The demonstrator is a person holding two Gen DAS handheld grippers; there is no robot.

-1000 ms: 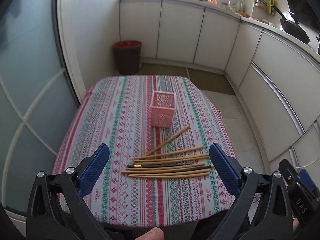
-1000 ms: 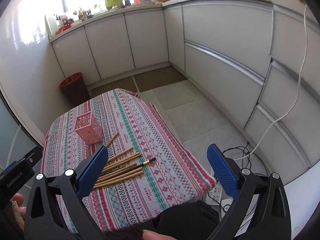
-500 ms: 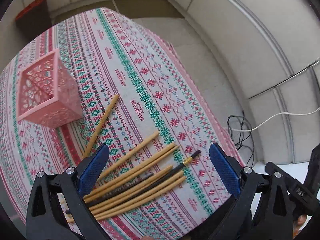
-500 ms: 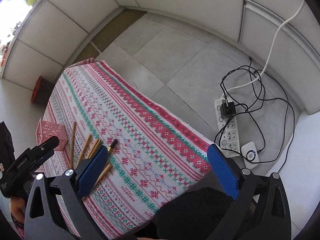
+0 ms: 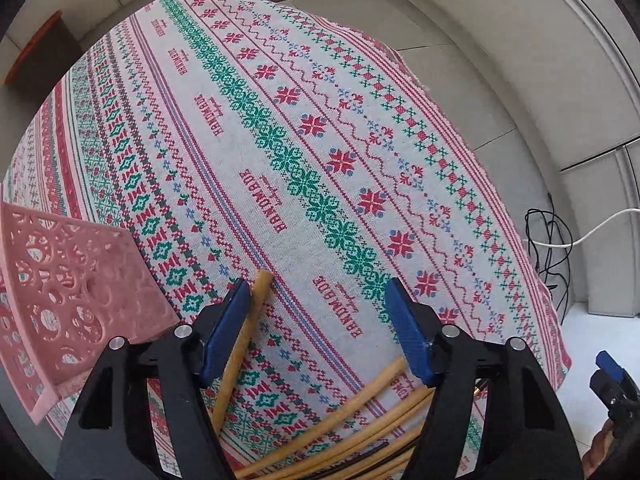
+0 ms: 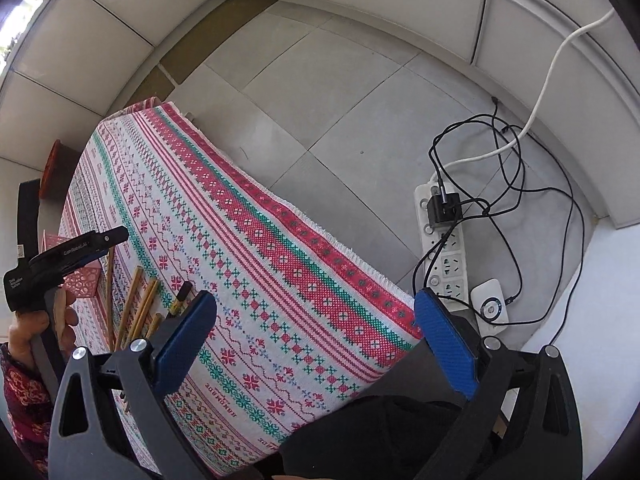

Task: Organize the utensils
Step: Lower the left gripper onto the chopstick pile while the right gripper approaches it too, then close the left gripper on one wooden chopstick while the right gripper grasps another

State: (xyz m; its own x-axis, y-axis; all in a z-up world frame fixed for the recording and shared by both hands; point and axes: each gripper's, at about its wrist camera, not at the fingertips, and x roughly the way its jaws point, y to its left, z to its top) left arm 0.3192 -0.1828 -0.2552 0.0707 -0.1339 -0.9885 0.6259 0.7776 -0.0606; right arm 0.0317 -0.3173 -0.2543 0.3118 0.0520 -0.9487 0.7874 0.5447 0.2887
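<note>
Several wooden chopsticks (image 5: 360, 432) and a dark one lie on the patterned tablecloth (image 5: 280, 140). One lone chopstick (image 5: 244, 336) lies apart, just inside the left finger of my left gripper (image 5: 316, 312), which is open and low over the cloth. A pink lattice holder (image 5: 68, 292) stands to its left. In the right wrist view the chopsticks (image 6: 140, 308) and holder (image 6: 82, 280) sit at far left under the left gripper (image 6: 76, 250). My right gripper (image 6: 316, 344) is open and empty above the table's near right edge.
A red bin (image 5: 36, 52) stands on the floor beyond the table. A power strip (image 6: 444, 248) with tangled cables lies on the tiled floor right of the table. White cabinets (image 6: 120, 8) line the walls.
My left gripper has dropped close to the table and narrowed around the lone chopstick. My right gripper has tilted down and stays open over the table's right edge.
</note>
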